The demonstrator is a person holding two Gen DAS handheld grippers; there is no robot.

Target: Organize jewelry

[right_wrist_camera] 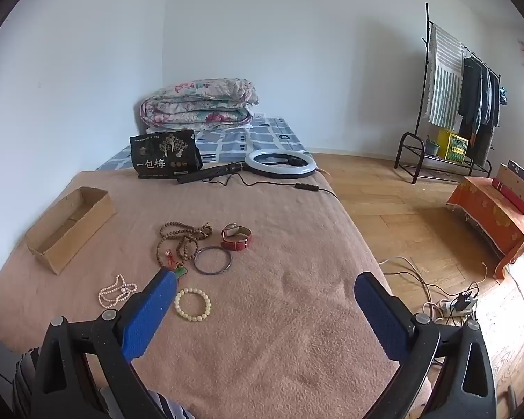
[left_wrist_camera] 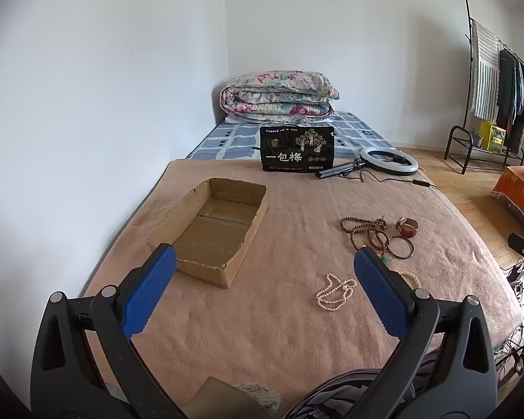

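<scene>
Jewelry lies on a pink blanket [right_wrist_camera: 279, 314]: a pearl necklace [left_wrist_camera: 333, 295] [right_wrist_camera: 117, 291], a cream bead bracelet [right_wrist_camera: 192, 304], a dark bangle [right_wrist_camera: 212, 260] [left_wrist_camera: 400, 246], a brown bead necklace [right_wrist_camera: 181, 239] [left_wrist_camera: 365, 228] and a red-strapped watch [right_wrist_camera: 236, 237] [left_wrist_camera: 407, 227]. An empty cardboard box [left_wrist_camera: 213, 230] [right_wrist_camera: 70, 225] sits to the left. My left gripper [left_wrist_camera: 265, 263] is open and empty above the blanket, between box and pearls. My right gripper [right_wrist_camera: 265, 288] is open and empty, its left finger beside the cream bracelet.
A black snack bag [left_wrist_camera: 297, 153] [right_wrist_camera: 164, 159] and a ring light [right_wrist_camera: 279, 163] with its cable lie at the blanket's far edge. A folded quilt [left_wrist_camera: 279, 97] lies behind. The wall runs along the left. Wood floor, cables [right_wrist_camera: 436, 300], a clothes rack [right_wrist_camera: 461, 97] stand right.
</scene>
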